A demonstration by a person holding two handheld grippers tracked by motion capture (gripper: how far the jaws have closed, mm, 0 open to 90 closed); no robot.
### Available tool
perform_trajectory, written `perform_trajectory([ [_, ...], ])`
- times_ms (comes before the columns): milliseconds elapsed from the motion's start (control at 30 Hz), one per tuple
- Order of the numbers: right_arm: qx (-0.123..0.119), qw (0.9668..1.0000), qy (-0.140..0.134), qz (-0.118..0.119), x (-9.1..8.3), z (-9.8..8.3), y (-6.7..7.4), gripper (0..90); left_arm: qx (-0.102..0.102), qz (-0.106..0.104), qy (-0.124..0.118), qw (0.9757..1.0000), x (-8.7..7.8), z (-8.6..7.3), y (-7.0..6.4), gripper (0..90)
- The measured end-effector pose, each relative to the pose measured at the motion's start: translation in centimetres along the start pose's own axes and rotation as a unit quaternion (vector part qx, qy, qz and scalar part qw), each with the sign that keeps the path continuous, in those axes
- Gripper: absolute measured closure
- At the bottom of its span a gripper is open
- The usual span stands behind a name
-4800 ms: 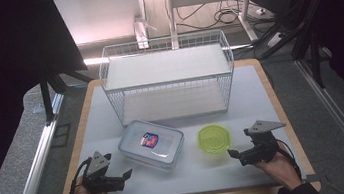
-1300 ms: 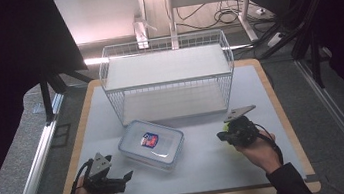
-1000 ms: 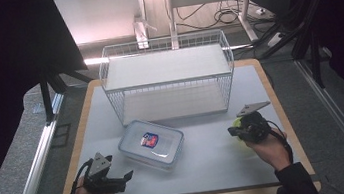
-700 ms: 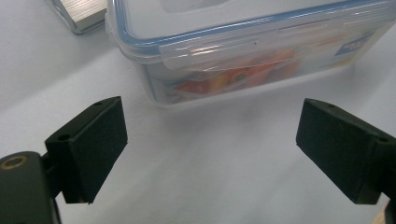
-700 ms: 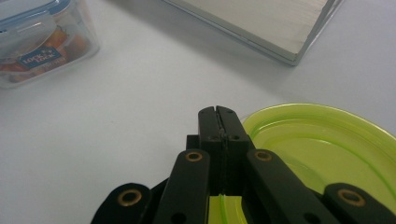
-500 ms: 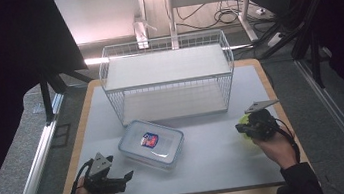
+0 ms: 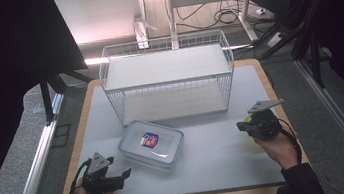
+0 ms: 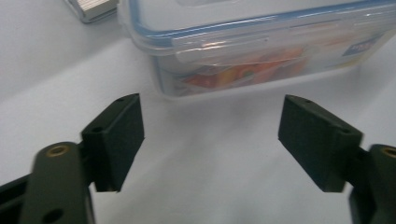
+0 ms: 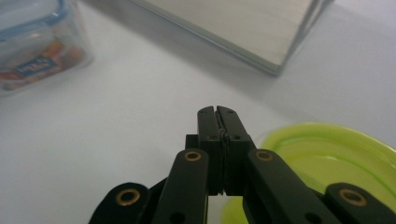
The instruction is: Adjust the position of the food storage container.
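Observation:
A lime-green bowl (image 9: pixel 327 158) lies low at the right of the right gripper view, its rim running in under the jaws. My right gripper (image 9: pixel 217 114) is shut, and the bowl's edge seems pinched between its jaws. From above, that gripper (image 7: pixel 242 127) sits near the table's right edge, with a bit of the green bowl (image 7: pixel 248 116) peeking out beside it. A clear lidded food container (image 7: pixel 151 144) with a blue seal and a red label rests at the centre front. My left gripper (image 7: pixel 122 176) stands open just left of it, and the container (image 8: pixel 261 46) lies straight ahead of its jaws (image 8: pixel 210 140), apart from them.
A white wire basket (image 7: pixel 167 77) with a flat shelf on top stands at the back middle of the white mat. Its base corner (image 9: pixel 243 28) lies ahead of the right gripper. The mat's wooden border (image 7: pixel 283 112) runs close to the right hand.
The right gripper closed on the green bowl near the centre and has carried it steadily rightward toward the table's edge. The left gripper and the container have stayed put.

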State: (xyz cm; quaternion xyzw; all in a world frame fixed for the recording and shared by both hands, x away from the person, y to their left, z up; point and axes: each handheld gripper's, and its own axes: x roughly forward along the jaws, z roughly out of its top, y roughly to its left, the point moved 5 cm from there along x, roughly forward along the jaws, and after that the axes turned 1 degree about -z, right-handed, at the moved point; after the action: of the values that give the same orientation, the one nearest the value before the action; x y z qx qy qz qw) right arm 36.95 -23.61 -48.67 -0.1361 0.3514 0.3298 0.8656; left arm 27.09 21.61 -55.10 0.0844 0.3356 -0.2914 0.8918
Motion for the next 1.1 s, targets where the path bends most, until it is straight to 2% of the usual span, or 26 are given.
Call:
perform_trajectory([
  [67, 0.001, 0.9999, -0.005, 0.011, 0.0, 0.1, 0.4, 88.7, -0.004, -0.002, -0.005, 1.0, -0.4, 0.1, 0.5, 31.2],
  [167, 0.003, 0.9998, -0.007, 0.02, 0.2, 0.1, 1.0, 88.4, -0.019, -0.001, -0.022, 0.9996, -0.8, 0.5, 1.8, 43.0],
  [200, -0.001, 0.9997, -0.008, 0.024, 0.3, 0.2, 1.3, 88.4, -0.025, -0.003, -0.026, 0.9993, -0.8, 0.6, 2.4, 54.6],
  [233, -0.003, 0.9996, -0.007, 0.027, 0.4, 0.2, 1.6, 88.4, -0.03, -0.004, -0.029, 0.9991, -0.6, 0.8, 2.9, 60.3],
  [267, -0.003, 0.9996, -0.007, 0.027, 0.4, 0.2, 1.6, 88.4, -0.034, -0.004, -0.032, 0.9989, -0.4, 1.0, 3.4, 60.3],
  [367, -0.016, 0.9994, -0.01, 0.031, 0.7, 0.5, 2.6, 88.4, -0.043, -0.003, -0.027, 0.9987, 0.9, 1.6, 5.0, 79.4],
  [433, -0.018, 0.9992, -0.011, 0.033, 0.8, 0.5, 2.8, 88.5, -0.041, 0.0, -0.024, 0.9989, 1.2, 1.8, 5.3, 82.4],
  [467, -0.02, 0.999, -0.012, 0.037, 1.0, 0.5, 3.2, 88.5, -0.042, 0.001, -0.024, 0.9988, 1.5, 2.1, 5.6, 86.9],
  [567, -0.019, 0.9989, -0.012, 0.041, 1.2, 0.5, 3.6, 88.9, -0.044, -0.001, -0.022, 0.9988, 2.4, 2.7, 6.2, 89.6],
  [633, -0.018, 0.9987, -0.011, 0.046, 1.3, 0.4, 3.9, 89.4, -0.039, -0.009, -0.018, 0.999, 2.9, 2.8, 6.2, 89.7],
  [733, -0.014, 0.9982, -0.012, 0.057, 1.5, 0.3, 4.4, 89.4, -0.034, -0.017, -0.013, 0.9992, 3.4, 3.0, 5.9, 89.8],
  [767, -0.014, 0.9982, -0.012, 0.057, 1.5, 0.3, 4.4, 89.4, -0.032, -0.011, -0.013, 0.9993, 3.4, 2.9, 5.8, 89.8],
  [900, -0.017, 0.9973, -0.01, 0.071, 1.8, 0.2, 5.2, 89.3, -0.049, -0.019, -0.017, 0.9985, 3.4, 2.7, 5.8, 89.8],
  [967, -0.02, 0.997, -0.006, 0.074, 1.9, 0.1, 5.8, 89.3, -0.05, -0.02, -0.017, 0.9984, 3.4, 2.7, 5.7, 89.9],
  [1100, -0.025, 0.9966, -0.002, 0.078, 2.2, 0.0, 6.2, 89.4, -0.04, -0.027, -0.014, 0.9987, 3.6, 2.9, 4.7, 89.9],
])
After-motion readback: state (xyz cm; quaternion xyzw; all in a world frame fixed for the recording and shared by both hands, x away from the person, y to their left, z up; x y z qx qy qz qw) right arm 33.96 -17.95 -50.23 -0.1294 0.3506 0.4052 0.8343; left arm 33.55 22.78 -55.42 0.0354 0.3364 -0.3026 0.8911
